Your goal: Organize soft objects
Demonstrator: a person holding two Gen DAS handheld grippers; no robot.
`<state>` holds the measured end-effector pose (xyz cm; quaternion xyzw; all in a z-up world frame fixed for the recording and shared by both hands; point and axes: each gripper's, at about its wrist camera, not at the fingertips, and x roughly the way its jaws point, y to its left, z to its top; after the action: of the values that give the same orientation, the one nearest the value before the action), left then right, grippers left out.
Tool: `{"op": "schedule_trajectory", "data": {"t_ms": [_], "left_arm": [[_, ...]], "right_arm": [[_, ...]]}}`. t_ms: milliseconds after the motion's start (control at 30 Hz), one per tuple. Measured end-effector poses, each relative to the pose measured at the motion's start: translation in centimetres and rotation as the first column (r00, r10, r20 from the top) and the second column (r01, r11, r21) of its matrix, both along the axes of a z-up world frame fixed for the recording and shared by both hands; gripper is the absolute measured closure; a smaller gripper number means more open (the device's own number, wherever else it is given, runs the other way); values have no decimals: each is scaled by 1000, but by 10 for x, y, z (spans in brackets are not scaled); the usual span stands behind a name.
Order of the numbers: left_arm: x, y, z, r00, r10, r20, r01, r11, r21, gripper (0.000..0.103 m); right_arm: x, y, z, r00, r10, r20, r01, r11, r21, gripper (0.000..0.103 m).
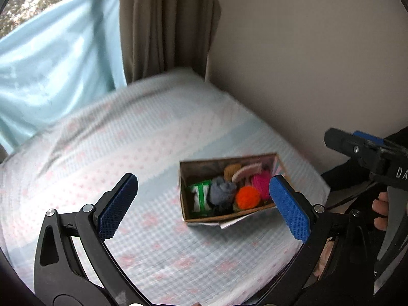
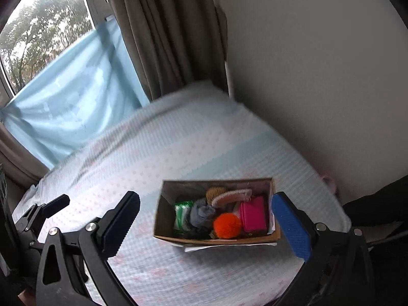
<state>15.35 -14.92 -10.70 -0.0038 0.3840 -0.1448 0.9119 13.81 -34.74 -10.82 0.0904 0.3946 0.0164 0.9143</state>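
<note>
Left gripper (image 1: pixel 201 205): fingers were spread wide apart, holding nothing, hovering over the near part of the bed.
Right gripper (image 2: pixel 204 225): same deal, blue pads wide apart and empty, framing the box from the near side.
Box (image 2: pixel 163 219): small cardboard one, sat on the bed's near right part, close to the wall.
Inside the box: orange pom-pom (image 2: pixel 227 225) at the near edge, pink pouch (image 2: pixel 253 216) to its right, grey cloth (image 2: pixel 201 213) to the left, green packet (image 2: pixel 182 215) at the far left, a brownish ball and a fuzzy pink strip at the back.
Bed (image 2: pixel 153 158): checked sheet, nothing loose on it that I could see.
Progress guess: looked basically finished, everything already packed.
Tip: if anything needed tidying, I'd have come straight down over the pom-pom and squeezed gently, keeping clear of the flimsy box wall.
Blur: both views were a bit smeared, so small details were iffy.
</note>
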Motion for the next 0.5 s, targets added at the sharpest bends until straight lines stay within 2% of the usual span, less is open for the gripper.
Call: {"op": "schedule_trajectory", "data": {"t_ms": [200, 333, 500], "left_arm": [[-43, 36, 65, 989, 18, 147, -16, 1000, -12, 0], [-66, 50, 86, 977, 17, 212, -19, 1000, 8, 0], [-88, 68, 99, 967, 15, 256, -13, 1000, -6, 0]], "right_arm": [[-55, 28, 54, 993, -32, 117, 38, 998, -52, 0], [-81, 43, 68, 986, -41, 165, 55, 995, -84, 0], [-105, 56, 75, 976, -62, 209, 82, 993, -90, 0]]}}
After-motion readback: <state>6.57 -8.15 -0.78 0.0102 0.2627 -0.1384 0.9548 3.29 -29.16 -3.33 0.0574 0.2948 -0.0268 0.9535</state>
